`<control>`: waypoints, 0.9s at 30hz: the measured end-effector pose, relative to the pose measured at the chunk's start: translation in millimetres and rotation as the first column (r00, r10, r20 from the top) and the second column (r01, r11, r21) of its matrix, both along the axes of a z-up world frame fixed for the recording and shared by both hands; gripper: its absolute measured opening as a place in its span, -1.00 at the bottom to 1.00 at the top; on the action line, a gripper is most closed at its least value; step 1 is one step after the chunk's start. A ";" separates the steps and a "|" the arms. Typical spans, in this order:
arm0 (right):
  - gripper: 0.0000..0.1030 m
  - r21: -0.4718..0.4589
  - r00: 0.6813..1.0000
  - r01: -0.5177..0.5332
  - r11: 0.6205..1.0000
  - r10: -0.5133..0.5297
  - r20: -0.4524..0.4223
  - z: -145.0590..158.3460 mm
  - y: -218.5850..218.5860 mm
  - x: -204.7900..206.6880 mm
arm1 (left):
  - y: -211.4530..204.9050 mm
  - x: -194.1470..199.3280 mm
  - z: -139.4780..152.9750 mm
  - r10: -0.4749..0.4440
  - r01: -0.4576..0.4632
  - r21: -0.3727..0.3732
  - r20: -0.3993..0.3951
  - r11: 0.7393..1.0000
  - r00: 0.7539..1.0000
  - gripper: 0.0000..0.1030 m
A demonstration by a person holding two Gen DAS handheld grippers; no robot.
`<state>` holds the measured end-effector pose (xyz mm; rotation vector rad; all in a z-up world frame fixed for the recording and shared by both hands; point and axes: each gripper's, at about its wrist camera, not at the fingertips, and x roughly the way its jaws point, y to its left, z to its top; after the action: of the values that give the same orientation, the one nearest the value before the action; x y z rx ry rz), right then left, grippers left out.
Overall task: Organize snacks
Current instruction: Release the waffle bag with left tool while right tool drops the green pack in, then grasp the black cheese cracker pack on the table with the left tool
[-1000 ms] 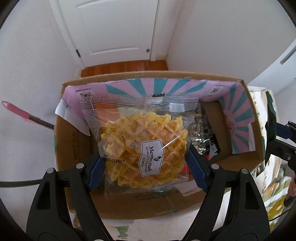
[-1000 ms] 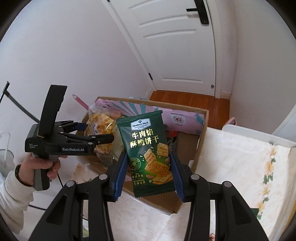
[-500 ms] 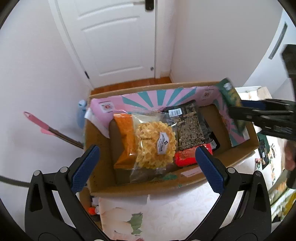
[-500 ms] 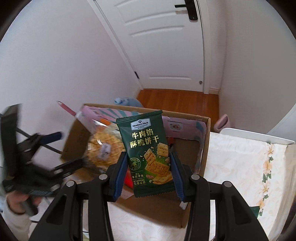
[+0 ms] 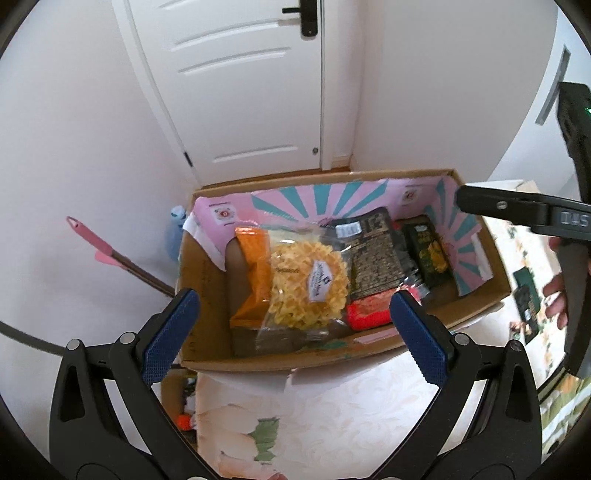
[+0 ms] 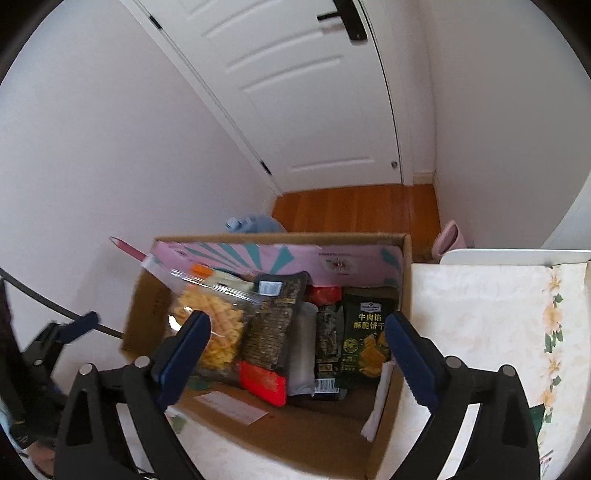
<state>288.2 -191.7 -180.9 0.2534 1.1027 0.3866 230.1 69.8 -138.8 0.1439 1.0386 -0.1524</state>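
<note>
You're in a home: a white panelled door (image 6: 310, 92) with a black lever handle (image 6: 347, 18), a wooden floor (image 6: 354, 210), white walls, and a flowered tablecloth (image 6: 480, 332) under a cardboard box (image 6: 402, 295) of snacks.

On my right wrist feed I read "牛肉馅 酥脆饼干" in gold on the green cracker packet (image 6: 365, 341), at the box's three o'clock side; the small white logo above it is too blurred to make out. On my left wrist feed, the other gripper's black arm (image 5: 517, 214) at two o'clock carries raised letters that look like "DAS". The waffle bag's label (image 5: 320, 280) is unreadable.
</note>
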 end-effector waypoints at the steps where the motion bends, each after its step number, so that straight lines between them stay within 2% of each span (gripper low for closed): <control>1: 0.82 0.006 1.000 0.007 1.000 -0.007 0.015 6.9 -5.6 -1.2 | -2.5 -1.7 4.3 0.002 -0.002 -0.005 0.010 1.000 1.000 0.98; 5: 0.84 0.018 0.996 0.025 1.000 -0.026 0.080 34.8 -28.4 -21.0 | -14.5 -11.2 20.6 0.011 -0.010 -0.014 0.049 1.000 0.999 0.98; 6: 0.87 0.020 0.995 0.032 0.999 -0.034 0.096 42.2 -37.3 -26.5 | -19.6 -14.9 25.9 0.016 -0.015 -0.017 0.062 1.000 0.998 0.98; 7: 1.00 0.023 0.994 0.035 0.999 -0.038 0.105 44.6 -42.1 -29.2 | -23.5 -17.2 29.0 0.021 -0.020 -0.018 0.069 1.000 0.997 0.98; 13: 0.99 0.007 0.982 0.085 0.996 -0.085 0.169 69.6 -113.7 -63.8 | -66.5 -47.6 46.0 0.048 -0.041 -0.061 0.115 0.997 0.992 0.98; 16: 1.00 -0.001 0.977 0.102 0.995 -0.100 0.187 75.7 -149.5 -79.7 | -93.9 -66.7 47.9 0.054 -0.046 -0.062 0.127 0.997 0.991 0.98; 19: 1.00 -0.059 0.976 0.103 0.993 -0.089 0.199 80.5 -179.6 -99.4 | -123.7 -84.2 46.4 0.056 -0.046 -0.084 0.128 0.995 0.990 0.98; 23: 1.00 -0.137 0.967 0.128 0.982 -0.093 0.236 80.2 -211.1 -121.6 | -163.2 -104.6 37.5 0.062 -0.051 -0.107 0.100 0.993 0.993 0.98; 27: 1.00 -0.173 0.973 0.096 0.980 -0.055 0.225 71.1 -240.0 -139.3 | -204.9 -122.0 24.4 0.057 -0.049 -0.111 0.068 0.993 0.996 0.98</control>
<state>148.9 -431.8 -109.8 0.0866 0.9011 0.2365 108.1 -135.1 -114.4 0.0225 0.9598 -0.1543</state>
